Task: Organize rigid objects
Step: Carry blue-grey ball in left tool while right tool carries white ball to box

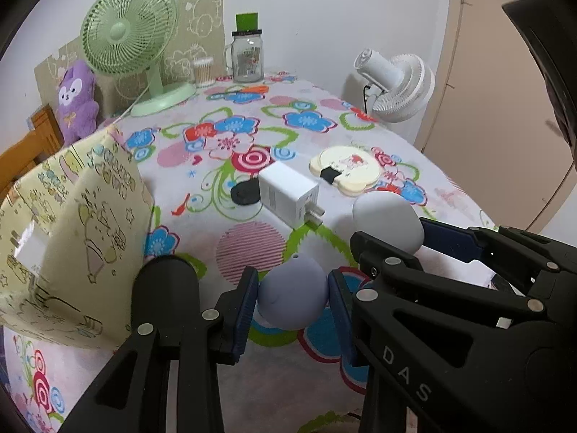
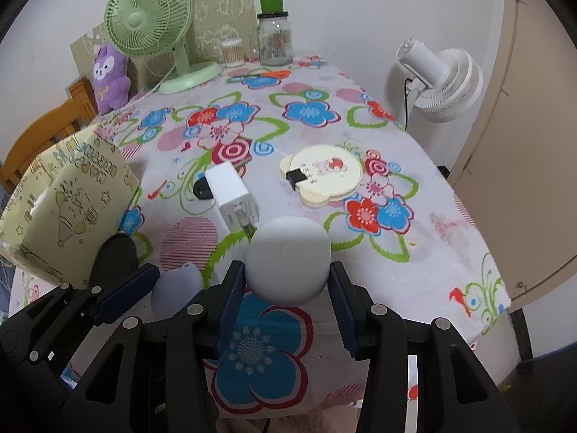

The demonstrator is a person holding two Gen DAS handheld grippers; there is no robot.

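Left tongs (image 1: 293, 301) are clenched on the lilac egg-shaped piece (image 1: 293, 297), blue pads pressing both flanks at lower centre of the left wrist view. Right tongs (image 2: 286, 281) grip the pale grey egg-shaped piece (image 2: 288, 259) the same way, low centre of the right wrist view, pads tight against its sides. Both pieces look to be carried clear of the desk (image 1: 360, 137), side by side and close together.

Smooth, rounded shells like these probably want to squirt out of a pinch, so I'd keep the squeeze steady and avoid any twist. With the two tongs nearly touching, separating them a little before travelling would be wise.

Beyond the tips sits the white charger (image 1: 288, 195) with its prongs out, a black disc (image 1: 245, 193) just behind it, and the cream bear-shaped case (image 1: 348, 169) to the right. The yellow patterned box (image 1: 72, 234) fills the left of the frame and seems the likely destination; swing in over its rim, not through the charger.
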